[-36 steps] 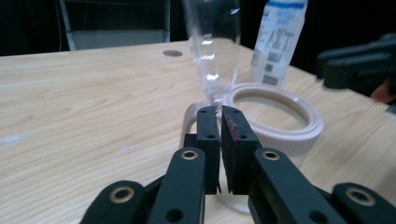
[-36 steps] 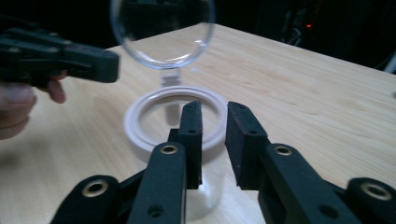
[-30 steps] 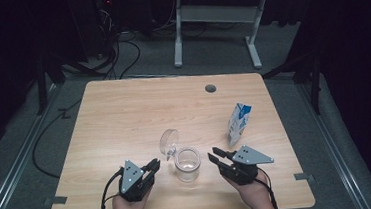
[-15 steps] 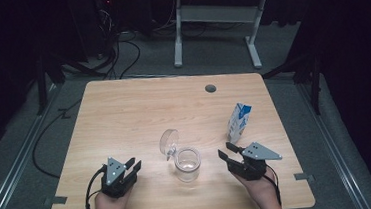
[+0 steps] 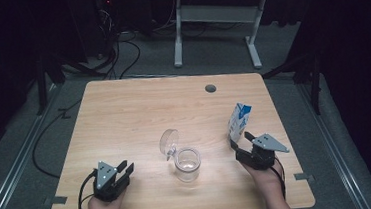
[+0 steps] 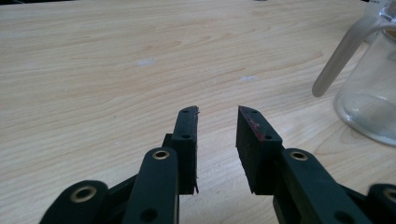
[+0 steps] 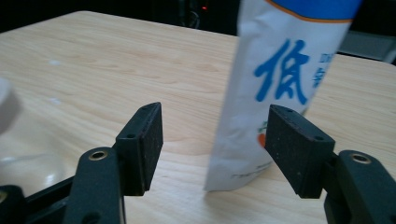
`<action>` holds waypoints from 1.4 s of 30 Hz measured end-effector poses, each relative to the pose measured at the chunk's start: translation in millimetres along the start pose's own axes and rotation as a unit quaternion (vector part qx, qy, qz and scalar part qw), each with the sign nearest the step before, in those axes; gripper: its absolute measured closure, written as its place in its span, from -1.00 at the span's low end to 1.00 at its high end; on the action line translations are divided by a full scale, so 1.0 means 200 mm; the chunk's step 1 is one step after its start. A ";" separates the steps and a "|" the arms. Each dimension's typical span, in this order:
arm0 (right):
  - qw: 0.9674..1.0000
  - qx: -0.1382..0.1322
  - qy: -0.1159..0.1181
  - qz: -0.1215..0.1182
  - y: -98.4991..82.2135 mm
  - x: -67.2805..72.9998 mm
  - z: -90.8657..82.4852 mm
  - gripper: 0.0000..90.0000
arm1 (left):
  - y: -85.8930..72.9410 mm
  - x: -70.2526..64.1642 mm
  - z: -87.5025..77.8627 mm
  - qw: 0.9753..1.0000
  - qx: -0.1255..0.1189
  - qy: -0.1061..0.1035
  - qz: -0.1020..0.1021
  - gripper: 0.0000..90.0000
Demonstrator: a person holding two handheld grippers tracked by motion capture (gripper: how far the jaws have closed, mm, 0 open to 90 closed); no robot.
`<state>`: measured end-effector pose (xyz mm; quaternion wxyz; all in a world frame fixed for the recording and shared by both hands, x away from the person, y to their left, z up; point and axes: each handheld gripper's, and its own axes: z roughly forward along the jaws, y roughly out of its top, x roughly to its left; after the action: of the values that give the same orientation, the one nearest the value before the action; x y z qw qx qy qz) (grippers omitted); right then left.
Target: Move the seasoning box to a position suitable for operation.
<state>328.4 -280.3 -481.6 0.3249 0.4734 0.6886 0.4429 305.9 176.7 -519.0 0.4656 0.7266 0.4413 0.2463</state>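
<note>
A clear glass jug [image 5: 187, 165] with its hinged lid [image 5: 168, 141] tipped open stands near the table's front middle. A white and blue carton [image 5: 238, 120] stands upright to its right. My left gripper [image 5: 125, 170] rests low at the front left, well apart from the jug. Its jaws have just been opening and are open, with nothing between them [image 6: 217, 119]; the jug [image 6: 369, 93] lies off to the right. My right gripper [image 5: 241, 139] sits just in front of the carton. Its jaws have just been opening and stand open [image 7: 219, 116], with the carton [image 7: 280, 70] close ahead, untouched.
The wooden table [image 5: 134, 118] has a small round hole [image 5: 210, 88] near its far edge. Beyond the table stand a white desk frame [image 5: 211, 17] and cables on the grey floor [image 5: 119, 49].
Both hands have drawn away from the jug, the left one to the left and the right one rightward to the carton. Both pairs of jaws now stand wider.
</note>
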 end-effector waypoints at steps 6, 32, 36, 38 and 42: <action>0.999 0.006 -0.034 -0.005 0.03 -0.04 0.09 -0.19 | -0.04 0.01 -0.09 1.000 -0.015 0.006 -0.002 0.54; 0.999 0.021 -0.039 -0.006 0.01 -0.10 0.09 0.71 | -0.04 0.00 -0.09 1.000 -0.016 -0.005 0.006 0.52; 0.999 0.026 -0.031 -0.001 0.00 -0.12 0.07 0.94 | -0.03 -0.01 -0.07 1.000 -0.014 -0.009 0.007 0.51; 0.999 0.027 -0.028 -0.002 0.00 -0.14 0.06 0.99 | -0.03 -0.01 -0.06 1.000 -0.014 -0.011 0.007 0.51; 0.999 0.028 -0.027 -0.001 -0.01 -0.16 0.04 1.00 | -0.02 -0.01 -0.05 1.000 -0.015 -0.016 0.007 0.51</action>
<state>345.4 -309.2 -485.7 0.3300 0.4937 0.6921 0.4103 296.1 179.5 -517.9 0.4819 0.7263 0.4250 0.2442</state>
